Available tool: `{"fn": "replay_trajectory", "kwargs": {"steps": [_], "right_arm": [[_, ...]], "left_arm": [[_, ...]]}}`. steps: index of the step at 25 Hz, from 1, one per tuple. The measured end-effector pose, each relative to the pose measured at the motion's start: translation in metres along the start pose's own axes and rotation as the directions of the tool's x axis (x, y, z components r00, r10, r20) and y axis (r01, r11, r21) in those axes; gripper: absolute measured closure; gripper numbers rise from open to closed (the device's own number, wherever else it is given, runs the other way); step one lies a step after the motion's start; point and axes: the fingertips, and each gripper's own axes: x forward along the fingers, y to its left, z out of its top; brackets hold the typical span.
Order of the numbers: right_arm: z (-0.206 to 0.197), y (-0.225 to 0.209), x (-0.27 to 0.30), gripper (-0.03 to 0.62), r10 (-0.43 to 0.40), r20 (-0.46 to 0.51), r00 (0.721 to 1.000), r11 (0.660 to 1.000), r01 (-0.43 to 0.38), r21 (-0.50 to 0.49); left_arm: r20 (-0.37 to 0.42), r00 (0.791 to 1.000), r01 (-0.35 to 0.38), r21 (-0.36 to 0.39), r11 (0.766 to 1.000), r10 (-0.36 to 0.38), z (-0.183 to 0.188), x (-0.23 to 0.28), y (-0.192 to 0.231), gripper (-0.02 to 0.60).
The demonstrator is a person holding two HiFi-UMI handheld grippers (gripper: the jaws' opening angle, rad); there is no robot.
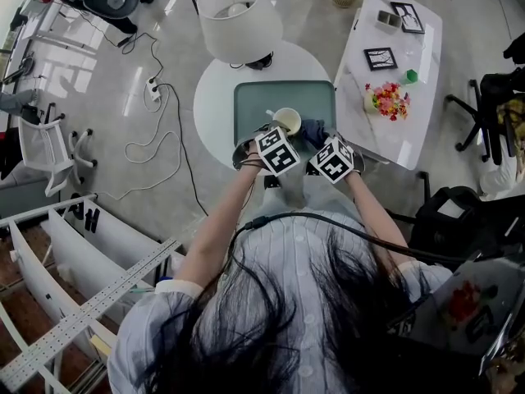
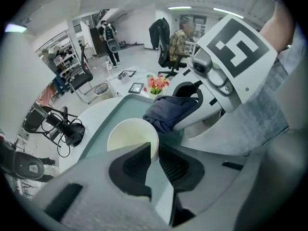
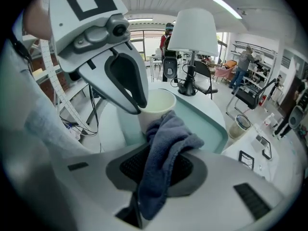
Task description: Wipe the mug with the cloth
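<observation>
Left gripper (image 2: 155,150): jaws are pinching the rim wall of the cream mug (image 2: 129,136), one inside, one outside.
Right gripper (image 3: 156,163): jaws are clamping the dark blue cloth (image 3: 168,134), which is resting against the mug's near side.
Mug location: standing upright on the teal tray (image 1: 246,105), on the round white table (image 1: 212,97).
Obstruction: a white lamp (image 1: 239,16) is standing just beyond the tray's far edge.
Far right: a side table (image 1: 410,138) is carrying frames (image 1: 380,57) and flowers (image 1: 389,98).

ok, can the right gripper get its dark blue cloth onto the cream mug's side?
Probably yes. The right gripper is shut on the dark blue cloth, which hangs right beside the near wall of the cream mug. The left gripper clamps its rim further left, leaving that wall free.
</observation>
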Motion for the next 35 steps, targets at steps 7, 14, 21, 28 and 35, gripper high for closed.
{"fn": "replay_trajectory", "kwargs": {"steps": [7,14,21,28,35], "right_arm": [[0.001,0.012,0.002,0.500,0.011,0.001,1.000,1.000,-0.011,0.020],[0.004,0.015,0.003,0.500,0.017,0.001,1.000,1.000,-0.017,0.022],[0.005,0.014,0.004,0.500,0.017,0.001,1.000,0.999,-0.017,0.030],[0.004,0.011,0.005,0.500,0.019,0.001,1.000,0.999,-0.019,0.034],[0.005,0.011,0.006,0.500,0.021,-0.003,1.000,0.999,-0.021,0.028]], "left_arm": [[0.035,0.999,0.015,-0.121,0.993,-0.011,0.005,-0.001,0.002,0.517],[0.122,0.993,0.047,-0.369,0.928,-0.002,0.020,-0.002,0.010,0.517],[0.121,0.990,0.094,-0.199,0.976,-0.071,0.015,-0.013,0.000,0.515],[-0.101,0.992,-0.026,0.376,0.926,0.069,-0.017,-0.017,0.016,0.515],[-0.126,0.990,-0.006,0.410,0.912,0.063,-0.018,-0.010,0.020,0.516]]}}
